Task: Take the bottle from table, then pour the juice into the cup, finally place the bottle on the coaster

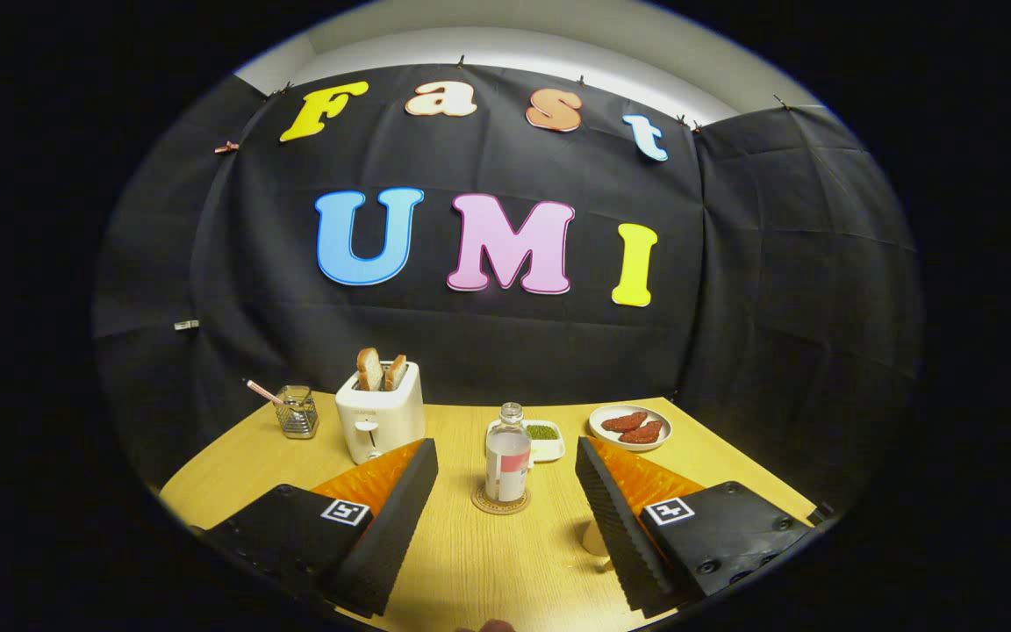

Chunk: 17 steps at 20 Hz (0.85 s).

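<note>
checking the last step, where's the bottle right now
The bottle stands upright on the coaster, just ahead of the open hand-held gripper, in front of a small white dish, right of the toaster.

The bottle (507, 455) stands upright on the coaster (500, 504), just ahead of the tool (505, 461), whose fingers are spread wide apart and empty.

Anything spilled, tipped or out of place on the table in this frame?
Nothing stands out. The bottle stands upright on the coaster, no spill on the table, and the tool hangs open with the bottle ahead between its fingers.
</note>
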Tool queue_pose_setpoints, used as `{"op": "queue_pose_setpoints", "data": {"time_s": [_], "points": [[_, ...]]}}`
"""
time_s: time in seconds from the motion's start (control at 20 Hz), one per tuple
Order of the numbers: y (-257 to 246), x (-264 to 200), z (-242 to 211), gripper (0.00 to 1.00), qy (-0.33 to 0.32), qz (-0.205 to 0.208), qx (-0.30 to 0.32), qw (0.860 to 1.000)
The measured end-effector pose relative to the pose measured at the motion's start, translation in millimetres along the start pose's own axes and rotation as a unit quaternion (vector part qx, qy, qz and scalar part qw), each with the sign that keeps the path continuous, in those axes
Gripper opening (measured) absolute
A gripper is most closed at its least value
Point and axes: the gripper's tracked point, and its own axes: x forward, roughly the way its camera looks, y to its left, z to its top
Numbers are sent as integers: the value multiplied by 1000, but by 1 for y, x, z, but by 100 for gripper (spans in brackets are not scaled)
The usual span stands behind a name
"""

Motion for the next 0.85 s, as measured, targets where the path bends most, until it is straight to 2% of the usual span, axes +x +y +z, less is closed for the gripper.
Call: {"op": "queue_pose_setpoints", "data": {"time_s": [0.3, 0.4, 0.5, 0.85], "points": [[-12, -64, 17, 97, -12, 7, 2, 1000], [-12, -79, 18, 97, -10, 23, 2, 1000], [-18, -91, 20, 97, -9, 27, -18, 999], [-22, -92, 42, 97, -26, 26, -19, 999]]}}
